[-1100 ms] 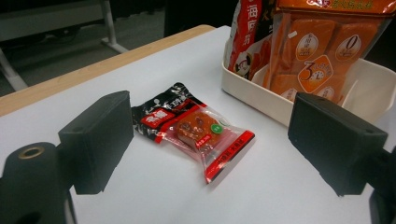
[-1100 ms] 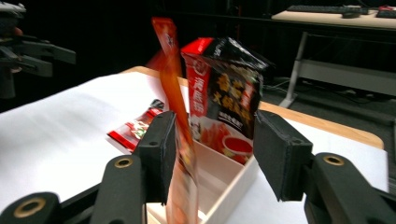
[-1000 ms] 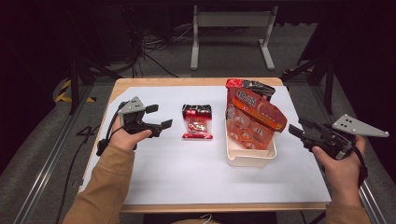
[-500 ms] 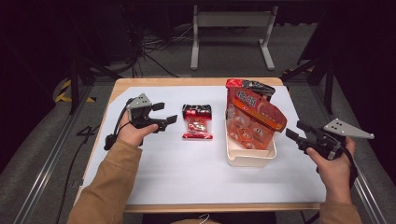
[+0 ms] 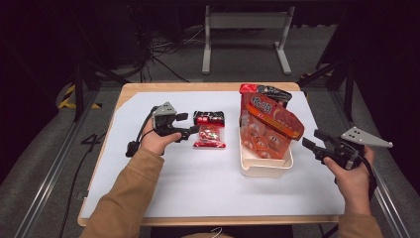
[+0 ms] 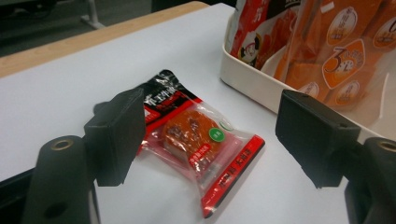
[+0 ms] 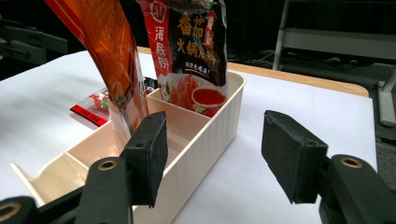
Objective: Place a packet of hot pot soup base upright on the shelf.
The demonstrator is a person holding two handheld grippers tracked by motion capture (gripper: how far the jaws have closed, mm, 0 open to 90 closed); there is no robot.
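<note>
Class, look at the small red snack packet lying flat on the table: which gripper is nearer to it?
Left. The left gripper sits right beside the small red snack packet, open around it; the right gripper hovers beyond the white bin.

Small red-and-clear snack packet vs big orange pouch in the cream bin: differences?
The small red-and-clear snack packet lies flat on the white table sheet; the big orange pouch stands tilted in the cream plastic bin. The packet is far smaller. The packet sits between the left gripper's open jaws; the pouch is untouched. Both are sealed printed plastic.
</note>
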